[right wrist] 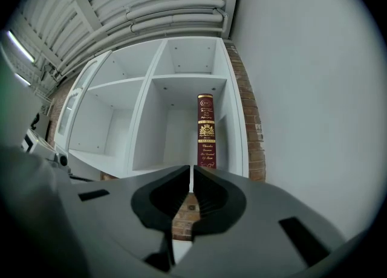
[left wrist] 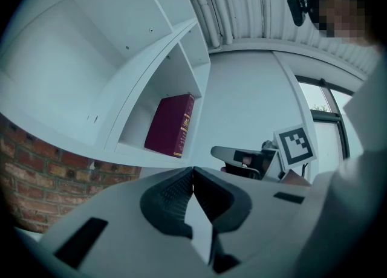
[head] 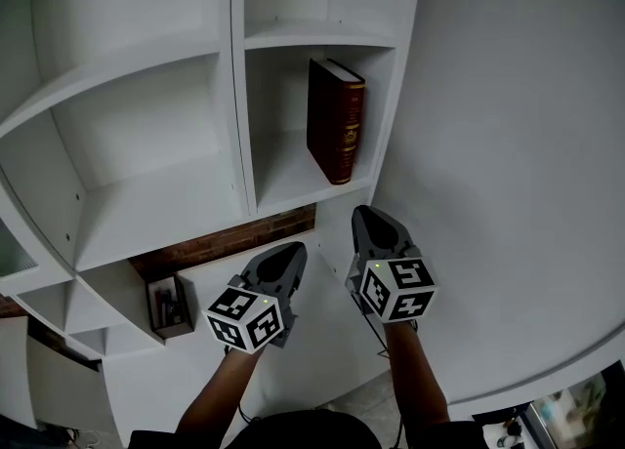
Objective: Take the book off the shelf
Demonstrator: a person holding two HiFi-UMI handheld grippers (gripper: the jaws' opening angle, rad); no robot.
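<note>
Approach step: maroon book (head: 335,120) upright by the right wall of the shelf's (head: 237,96) right compartment, untouched; left gripper (head: 291,250) and right gripper (head: 367,215) below it, jaws together, empty; the next move likely calls for parting the right jaws to clasp the spine.

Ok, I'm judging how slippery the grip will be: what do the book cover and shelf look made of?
The book looks bound in dark red leather or leatherette, slightly glossy, with gilt stamping on the spine. The shelf seems painted or laminated board: smooth, matt white, flat panels with small dots like fixings in the walls.
</note>
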